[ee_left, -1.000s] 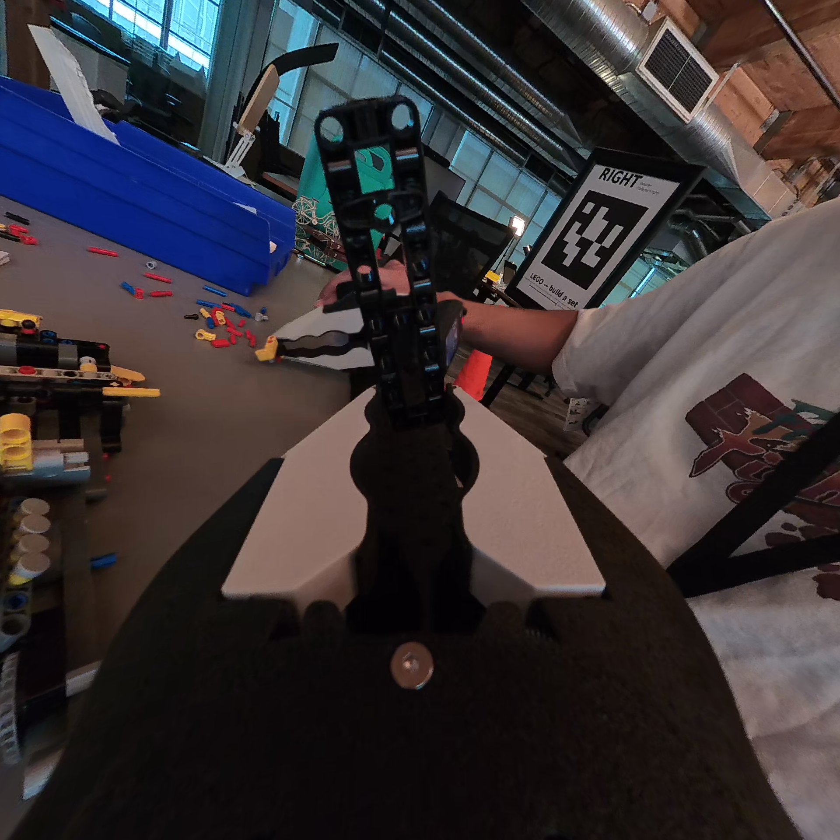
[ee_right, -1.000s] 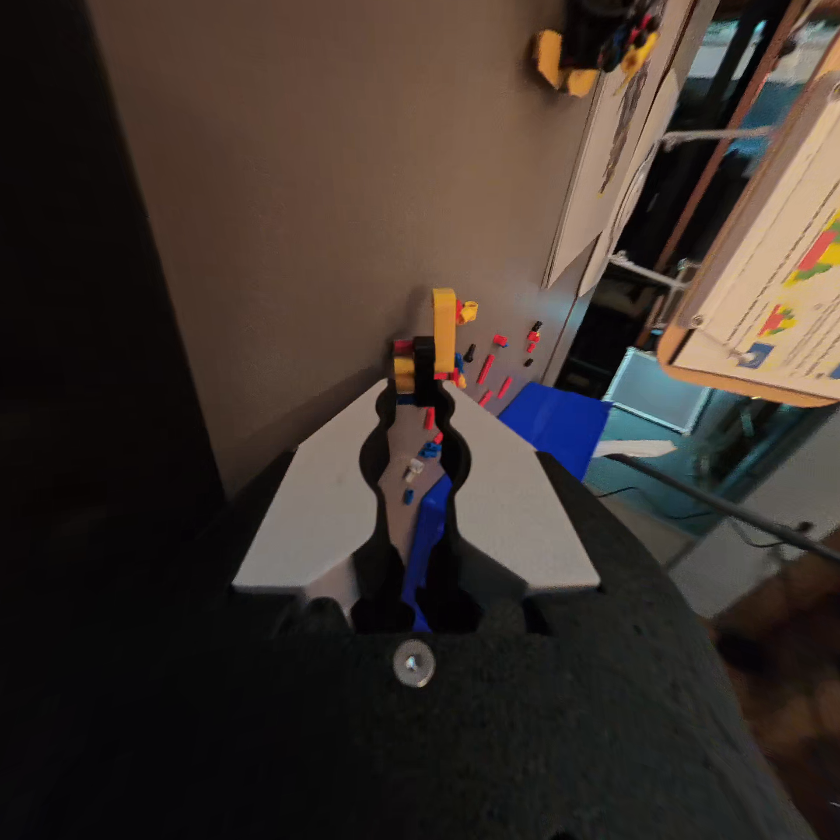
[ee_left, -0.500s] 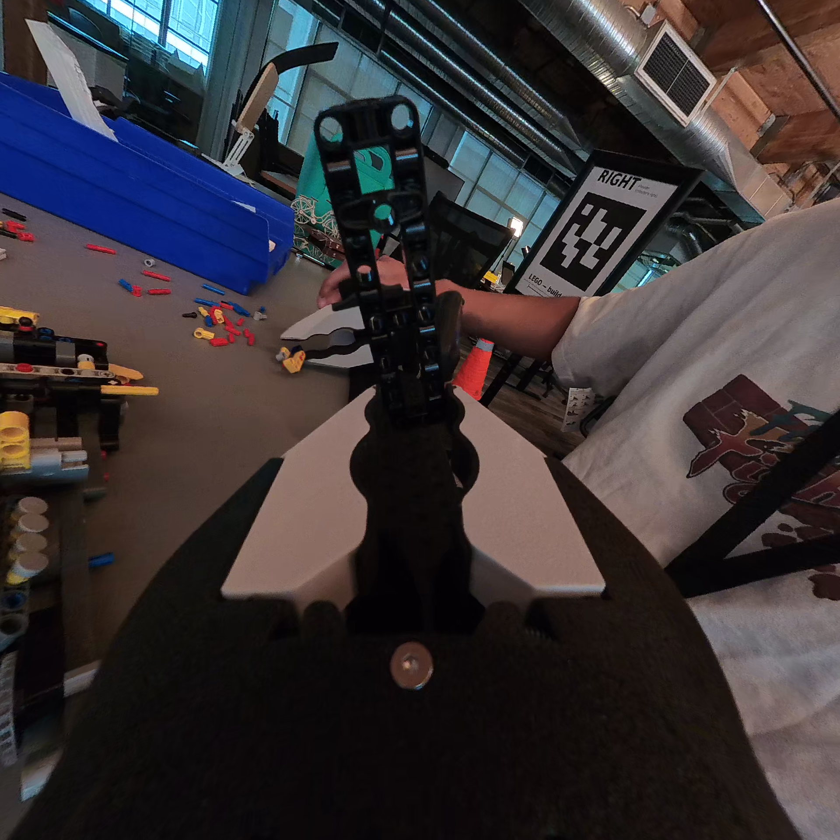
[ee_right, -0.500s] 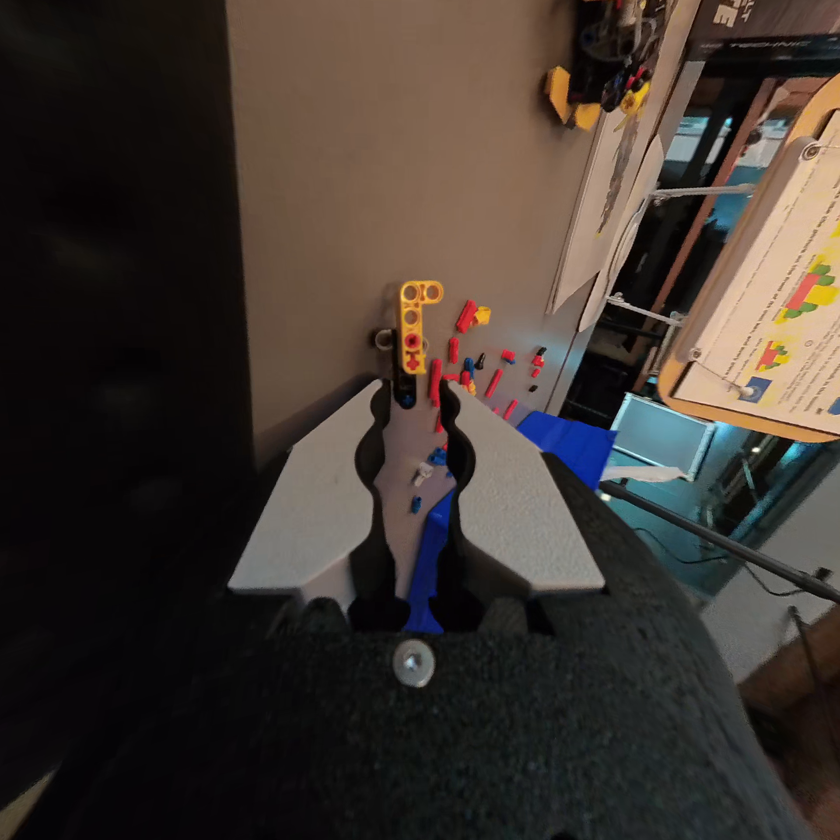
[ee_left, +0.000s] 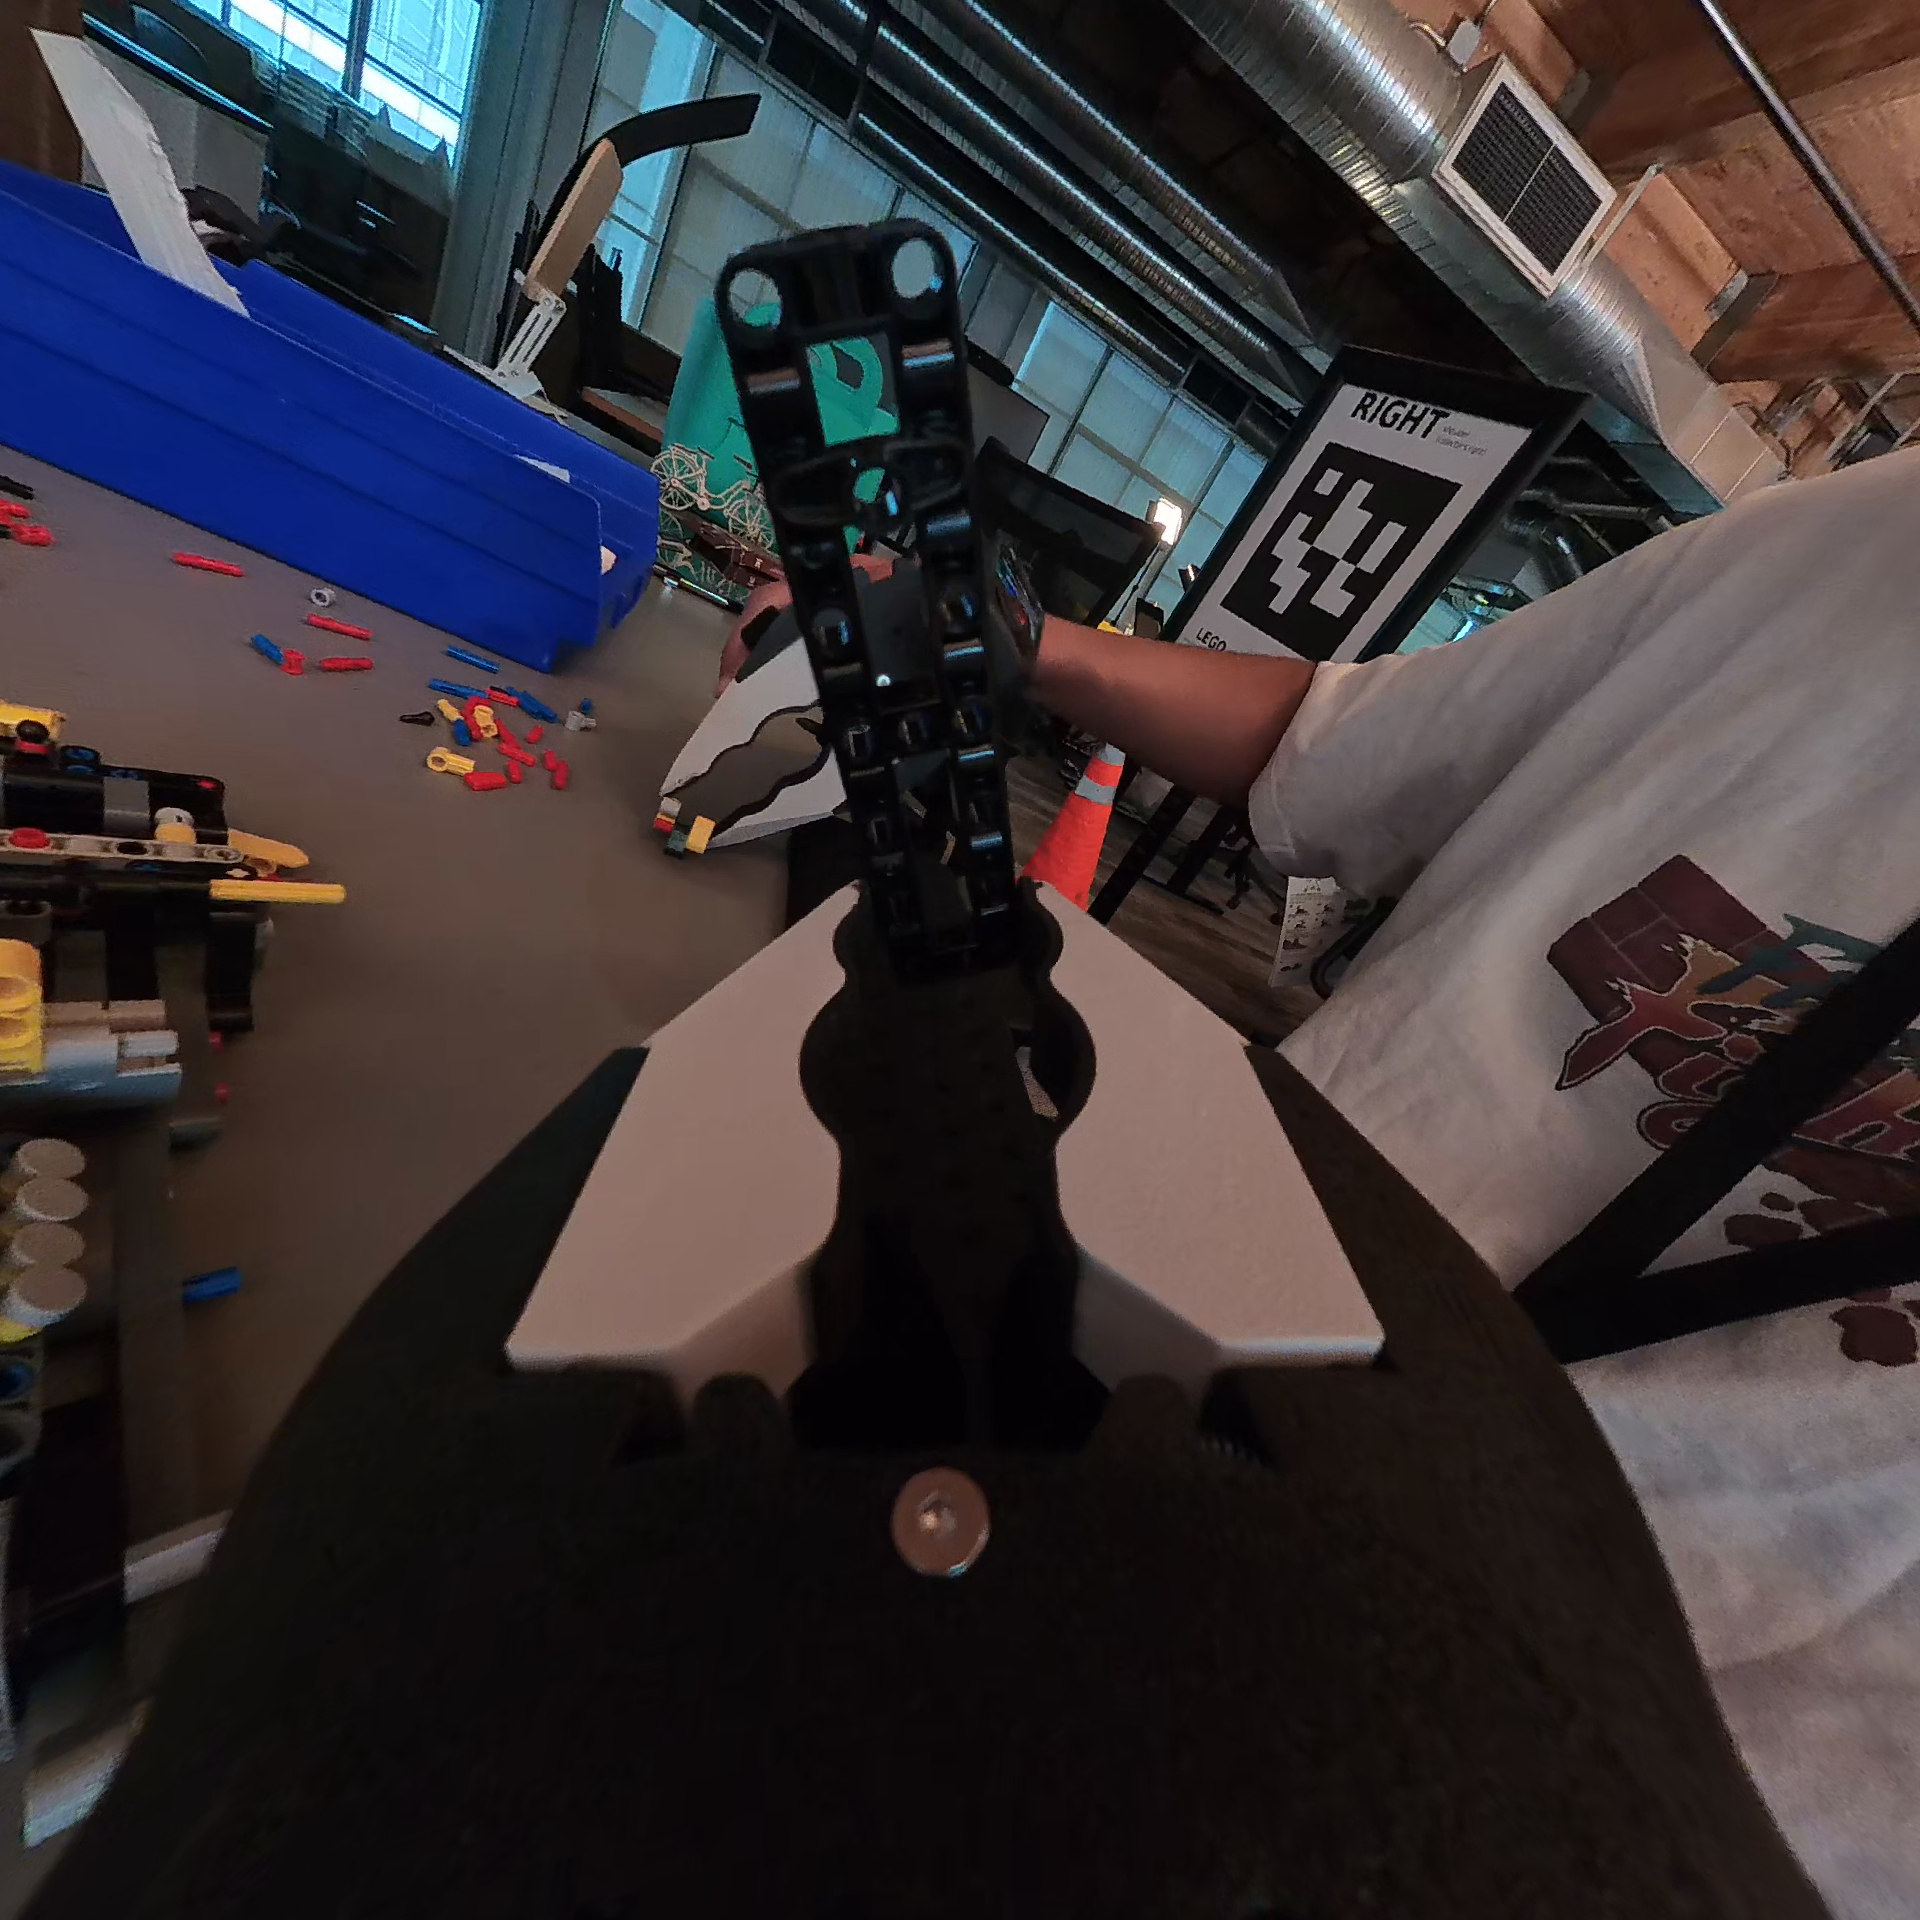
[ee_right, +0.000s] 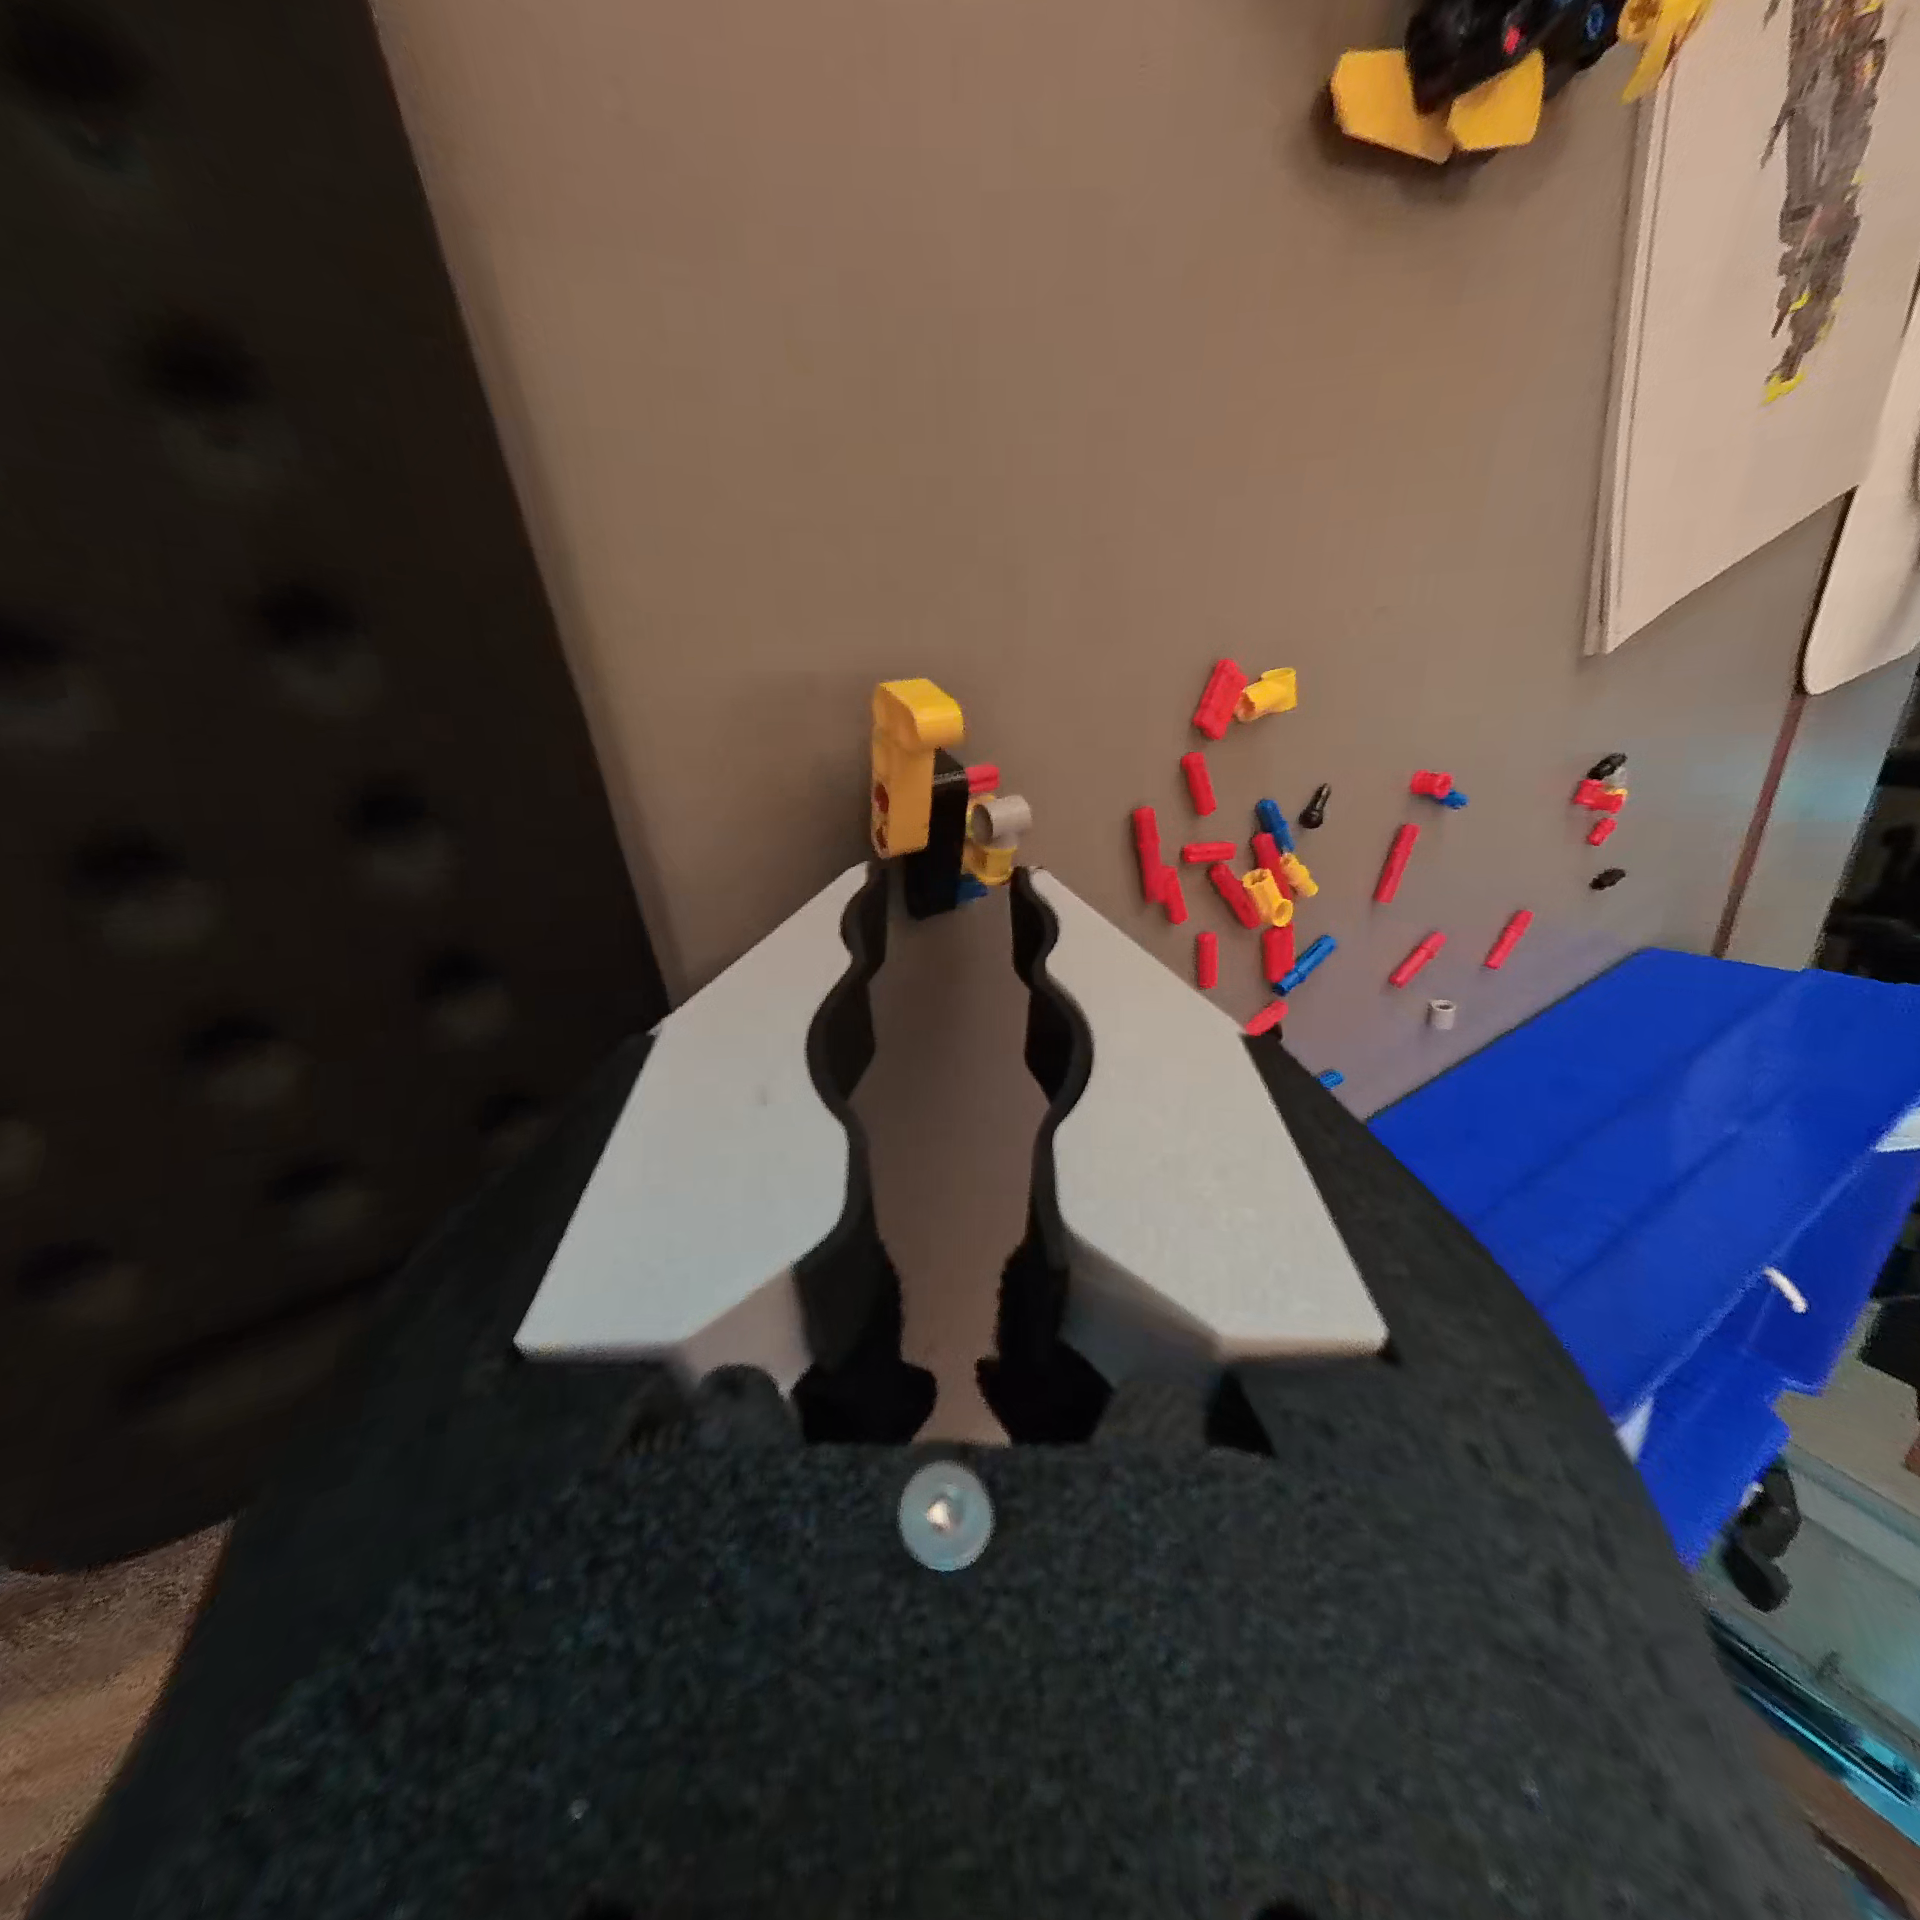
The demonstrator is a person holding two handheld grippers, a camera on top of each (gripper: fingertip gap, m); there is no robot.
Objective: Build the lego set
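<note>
My left gripper [ee_left: 940, 914] is shut on the lower end of a long black lego frame [ee_left: 883, 582] and holds it upright above the table. My right gripper [ee_right: 943, 883] is closed on a small yellow-and-black lego assembly [ee_right: 914, 769] at its fingertips, with the jaws a little apart around it. The yellow beam is seen edge-on, and grey and blue connectors stick out on its right. In the left wrist view the right gripper [ee_left: 691, 821] is low over the grey table [ee_left: 468, 987], just behind the frame, with the assembly [ee_left: 686, 836] at its tip.
Loose red, blue and yellow pins [ee_left: 488, 738] [ee_right: 1236, 873] lie beside a blue bin [ee_left: 312, 447] [ee_right: 1662, 1195]. A partly built model [ee_left: 114, 831] stands at the left. Another yellow-and-black model [ee_right: 1444, 73] and instruction sheets [ee_right: 1745, 312] lie farther off. A person in a white shirt [ee_left: 1558, 935] is at the right. The tips of one gripper are about 25 cm away from the tips of the other. My right gripper is the nearer one to the yellow-and-black model [ee_right: 1444, 73]: about 15 cm, against 20 cm.
The right gripper has moved nearer and lower over the table. The small assembly now shows edge-on in it, and its jaws stand a little wider. The left gripper holds still.
</note>
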